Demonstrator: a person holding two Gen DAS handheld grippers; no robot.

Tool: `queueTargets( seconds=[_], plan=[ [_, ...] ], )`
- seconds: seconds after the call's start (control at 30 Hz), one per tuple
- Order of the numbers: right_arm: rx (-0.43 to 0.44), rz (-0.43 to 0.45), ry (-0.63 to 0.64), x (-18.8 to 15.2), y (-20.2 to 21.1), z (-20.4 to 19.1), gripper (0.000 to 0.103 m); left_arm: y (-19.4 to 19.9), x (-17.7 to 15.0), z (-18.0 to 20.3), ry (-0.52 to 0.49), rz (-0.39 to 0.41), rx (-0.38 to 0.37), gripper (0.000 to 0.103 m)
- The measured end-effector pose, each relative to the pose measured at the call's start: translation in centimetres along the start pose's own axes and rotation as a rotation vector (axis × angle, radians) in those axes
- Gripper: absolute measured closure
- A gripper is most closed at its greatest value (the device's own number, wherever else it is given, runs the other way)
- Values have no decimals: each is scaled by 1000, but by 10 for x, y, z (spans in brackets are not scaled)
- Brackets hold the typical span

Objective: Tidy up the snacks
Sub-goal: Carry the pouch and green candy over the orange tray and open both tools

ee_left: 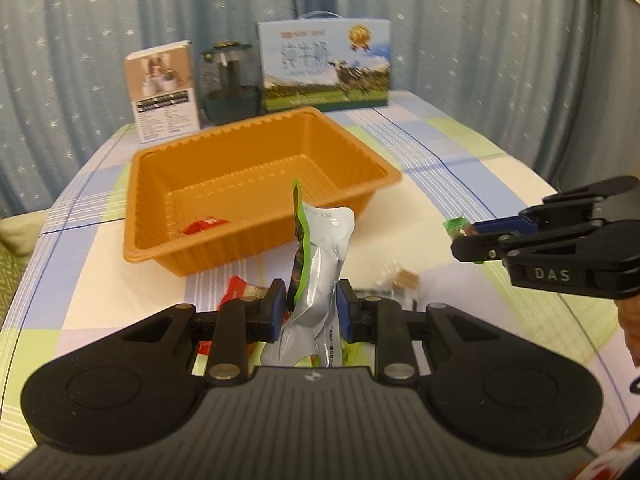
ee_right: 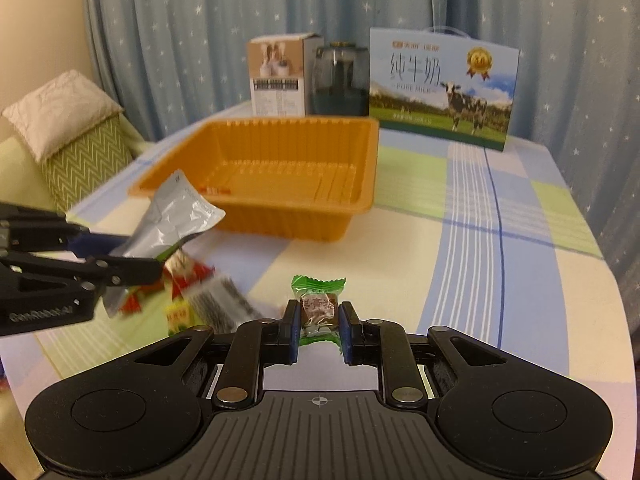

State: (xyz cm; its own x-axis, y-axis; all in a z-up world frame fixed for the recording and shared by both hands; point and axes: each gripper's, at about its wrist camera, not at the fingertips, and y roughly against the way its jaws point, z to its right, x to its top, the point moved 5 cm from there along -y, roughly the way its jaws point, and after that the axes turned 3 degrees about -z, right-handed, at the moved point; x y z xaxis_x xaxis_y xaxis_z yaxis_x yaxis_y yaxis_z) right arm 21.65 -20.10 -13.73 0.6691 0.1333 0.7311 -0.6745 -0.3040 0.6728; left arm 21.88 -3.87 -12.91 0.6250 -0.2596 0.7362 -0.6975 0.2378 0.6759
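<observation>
Left gripper (ee_left: pixel 312 306): blue pads clamped on a silver pouch (ee_left: pixel 320 264), holding it upright above the table.
Silver pouch: crumpled foil, silver on the back, green edge along one side, printed code near the top seal; its upper end stands in front of the tray's near wall in the left wrist view.
Right gripper (ee_right: pixel 320 328): jaws narrow, pressed on a small candy (ee_right: pixel 318 304), one pad on each side.
Small candy: brown centre in clear wrap with green crimped ends and a red-lettered label; it sits between the fingertips, above the checked tablecloth (ee_right: pixel 460 240).
Orange tray (ee_right: pixel 280 216): ribbed plastic, rectangular, on the table beyond both grippers; one red-wrapped snack (ee_left: pixel 204 225) lies in its near left corner.
Loose snacks (ee_right: pixel 188 280): red, yellow and barcode-printed packets, blurred, on the cloth below the left gripper.
Background: milk carton (ee_right: pixel 440 88) with a cow, dark jar (ee_right: pixel 340 80), small box (ee_right: pixel 280 76), star-patterned curtain (ee_right: pixel 180 40).
</observation>
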Motion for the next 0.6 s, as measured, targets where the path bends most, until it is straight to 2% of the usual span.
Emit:
queueTargets(
  seconds=[0.17, 0.6],
  plan=[
    [11, 38, -6, 21, 3, -1, 83, 5, 12, -8, 91, 40, 16, 79],
    [34, 100, 20, 80, -11, -8, 83, -6, 44, -44, 216, 101, 92, 79]
  ],
)
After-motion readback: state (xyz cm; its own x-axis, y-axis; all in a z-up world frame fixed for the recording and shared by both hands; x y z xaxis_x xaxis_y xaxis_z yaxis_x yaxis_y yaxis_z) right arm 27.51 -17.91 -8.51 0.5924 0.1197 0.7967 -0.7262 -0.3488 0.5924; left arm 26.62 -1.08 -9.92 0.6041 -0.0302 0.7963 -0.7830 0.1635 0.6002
